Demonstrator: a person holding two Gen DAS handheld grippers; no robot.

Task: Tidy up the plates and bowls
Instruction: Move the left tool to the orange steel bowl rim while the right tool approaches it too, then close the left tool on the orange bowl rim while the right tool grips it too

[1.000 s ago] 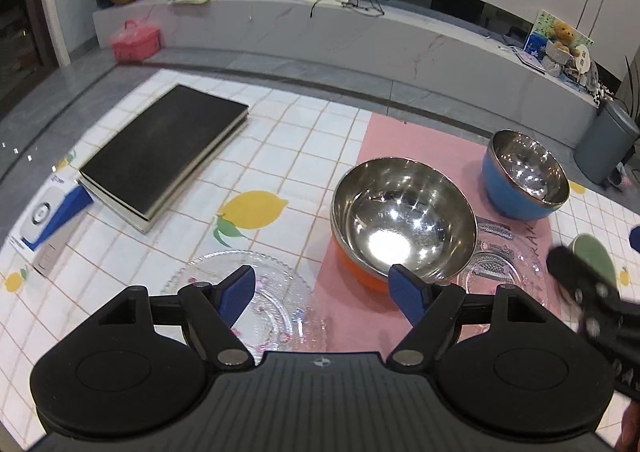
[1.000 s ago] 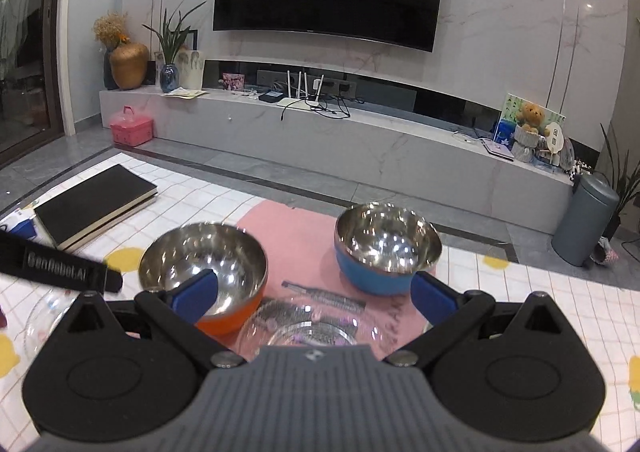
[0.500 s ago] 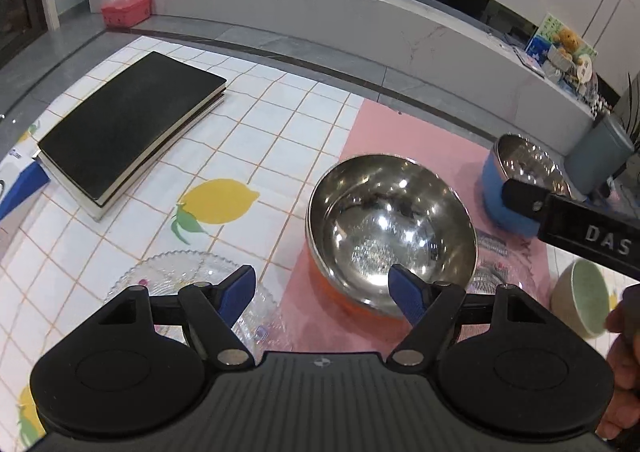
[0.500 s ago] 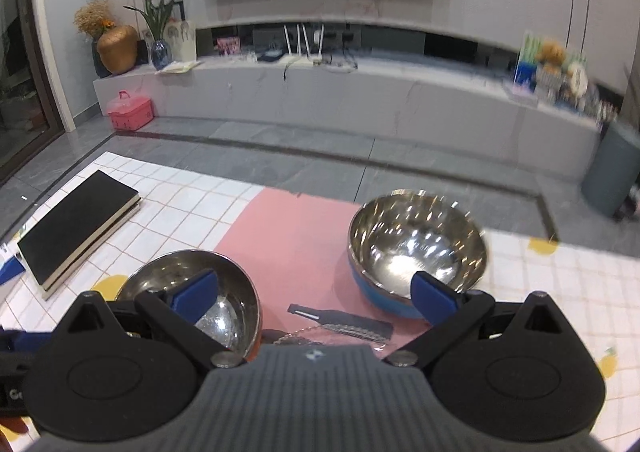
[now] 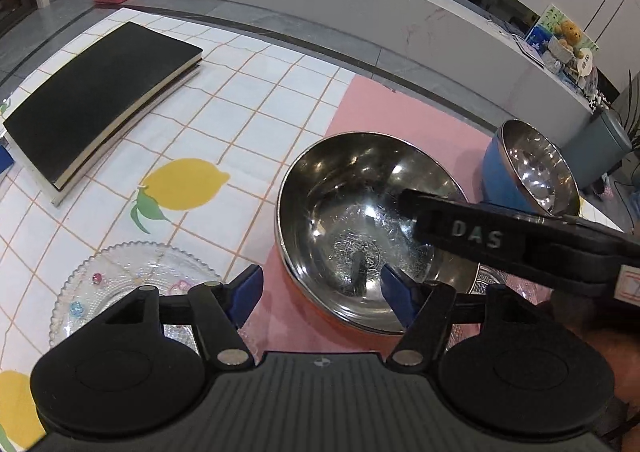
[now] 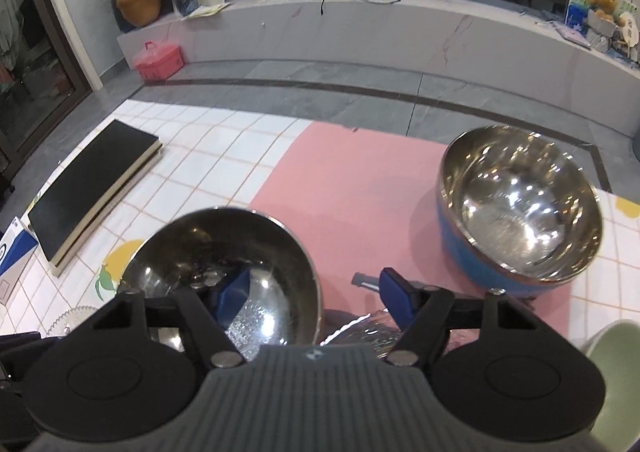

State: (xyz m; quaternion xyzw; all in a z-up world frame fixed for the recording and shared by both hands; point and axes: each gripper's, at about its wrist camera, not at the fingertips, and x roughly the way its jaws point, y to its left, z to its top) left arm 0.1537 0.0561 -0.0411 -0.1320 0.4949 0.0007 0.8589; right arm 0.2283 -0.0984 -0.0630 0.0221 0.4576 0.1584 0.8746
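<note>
An orange steel bowl (image 5: 360,220) stands on the pink mat; it also shows in the right wrist view (image 6: 216,252). A blue steel bowl (image 5: 532,172) (image 6: 520,208) stands farther right. My left gripper (image 5: 320,292) is open, its fingers astride the orange bowl's near left rim. My right gripper (image 6: 312,292) is open, one finger inside the orange bowl's right rim, one outside; its arm (image 5: 500,240) crosses above the bowl. A clear glass plate (image 5: 120,284) lies at the left, another (image 6: 368,332) under my right gripper.
A black book (image 5: 100,100) lies at the far left of the tiled tablecloth. A small green bowl (image 6: 616,364) sits at the right edge. A blue and white box (image 6: 12,252) lies by the book. Beyond the table is a floor and a long TV bench.
Both grippers have come down and forward onto the orange bowl. The right gripper has swung left from facing the blue bowl until its fingers straddle the orange bowl's rim.
</note>
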